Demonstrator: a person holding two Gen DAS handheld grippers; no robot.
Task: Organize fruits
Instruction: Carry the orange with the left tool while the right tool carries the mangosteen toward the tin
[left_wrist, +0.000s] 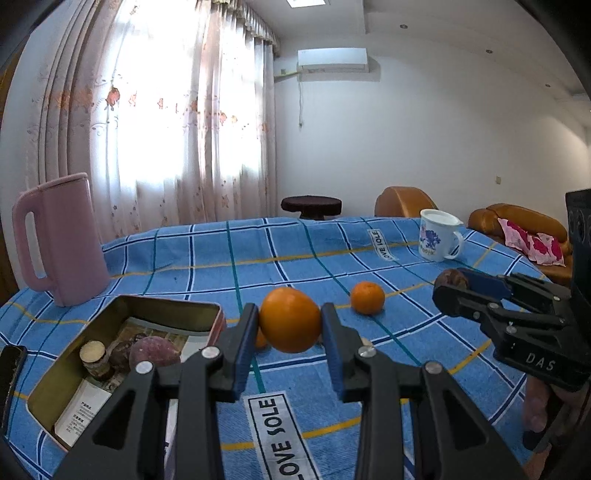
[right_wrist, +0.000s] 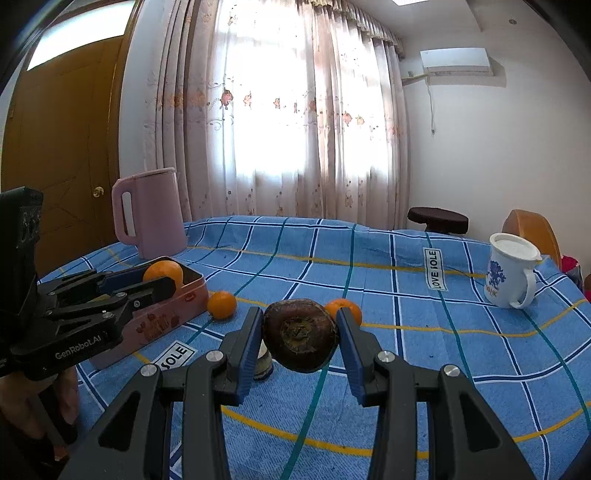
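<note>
1. While the tin (left_wrist: 207, 314) sat open on the tablecloth (left_wrist: 303, 258), the left gripper (left_wrist: 290, 328) clamped an orange (left_wrist: 290, 319) just right of it.
2. Farther right, the right gripper (right_wrist: 300, 334) gripped a dark brown fruit (right_wrist: 300, 334).
3. Two oranges (right_wrist: 221, 304) (right_wrist: 351, 308) lay on the cloth right of the tin.

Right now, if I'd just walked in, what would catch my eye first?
Each gripper holds a fruit above the blue checked tablecloth: the left gripper clamps a large orange, the right gripper a dark brown fruit. Left of them sits an open tin with dark fruits inside, a pink kettle behind it.
</note>
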